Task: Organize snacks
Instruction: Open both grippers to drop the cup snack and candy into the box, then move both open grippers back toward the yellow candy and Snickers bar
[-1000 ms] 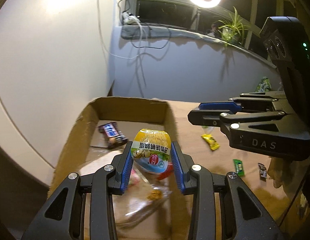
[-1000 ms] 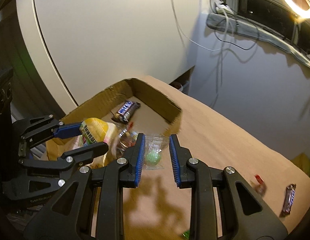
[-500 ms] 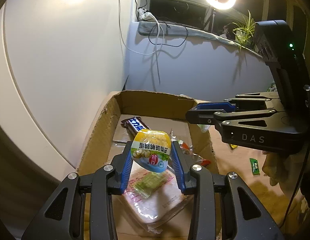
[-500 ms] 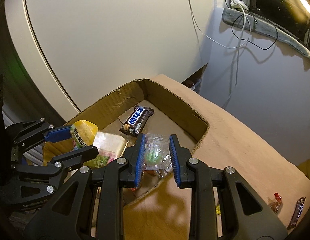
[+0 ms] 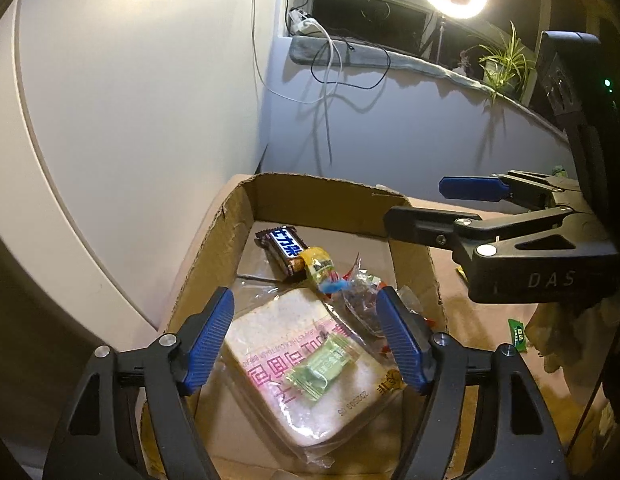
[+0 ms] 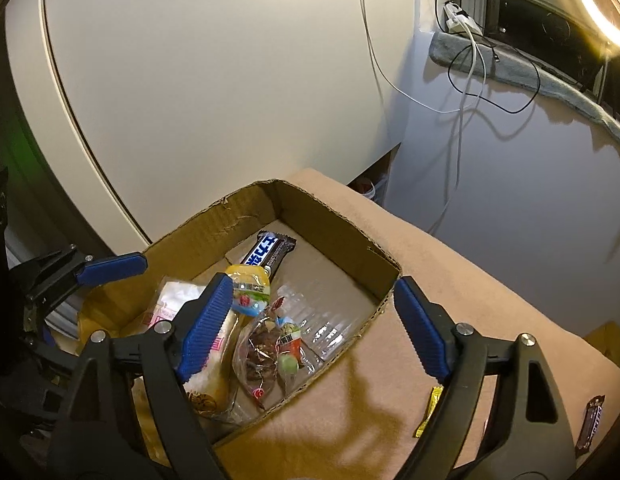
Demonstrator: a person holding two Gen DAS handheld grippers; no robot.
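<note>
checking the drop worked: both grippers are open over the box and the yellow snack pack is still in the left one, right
Not quite. Both grippers are open over the cardboard box, but the left gripper holds nothing. The left wrist view shows the yellow snack pack lying in the box beside the chocolate bar. The right gripper is empty too.

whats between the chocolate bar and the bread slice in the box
A small yellow snack pack lies between the chocolate bar and the bread slice, touching the bar's end; the left wrist view shows it.

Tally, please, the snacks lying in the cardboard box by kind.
Chocolate bars: 1
Yellow pouches: 1
Bread packets: 1
Small green packets: 1
Clear bags of brown snacks: 1
Clear packets with a green sweet: 1
Total: 6
</note>
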